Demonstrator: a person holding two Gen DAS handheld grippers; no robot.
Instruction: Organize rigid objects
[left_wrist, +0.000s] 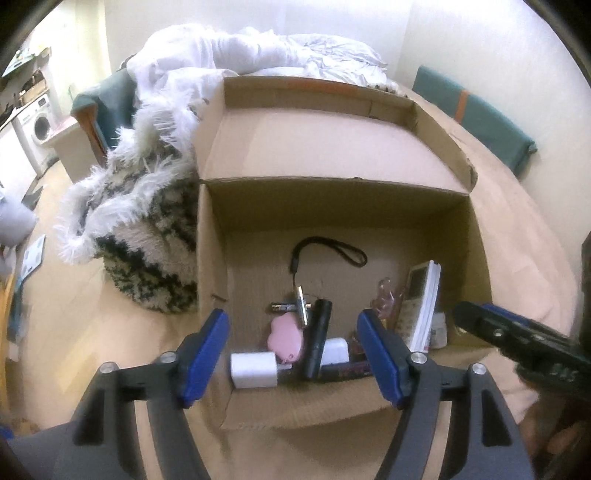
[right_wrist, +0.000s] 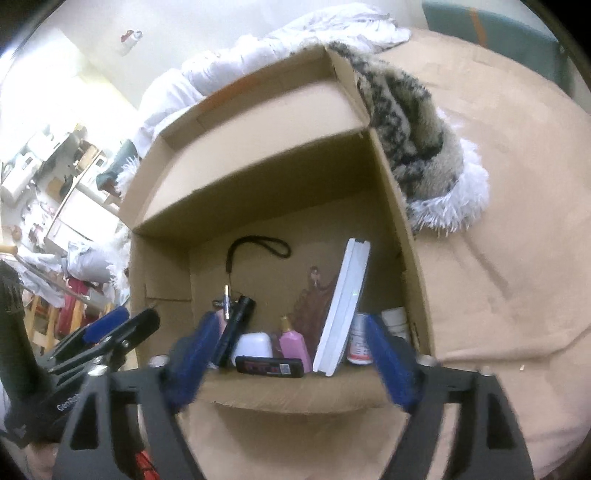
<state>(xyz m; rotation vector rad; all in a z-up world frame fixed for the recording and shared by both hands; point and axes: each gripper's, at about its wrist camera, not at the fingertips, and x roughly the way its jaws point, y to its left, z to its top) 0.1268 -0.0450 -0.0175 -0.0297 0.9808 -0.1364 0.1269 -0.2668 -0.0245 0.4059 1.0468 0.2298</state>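
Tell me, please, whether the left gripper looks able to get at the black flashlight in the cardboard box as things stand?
Probably yes. The left gripper hangs over the box with its jaws open and empty, and the flashlight lies uncovered. The pink case and white charger crowd its sides.

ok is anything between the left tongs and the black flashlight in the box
Nothing visible blocks it. The left tongs hang open and empty above the cardboard box, whose top is open. The black flashlight lies uncovered below the gap, but crowded: a pink case on its left, a white block on its right.
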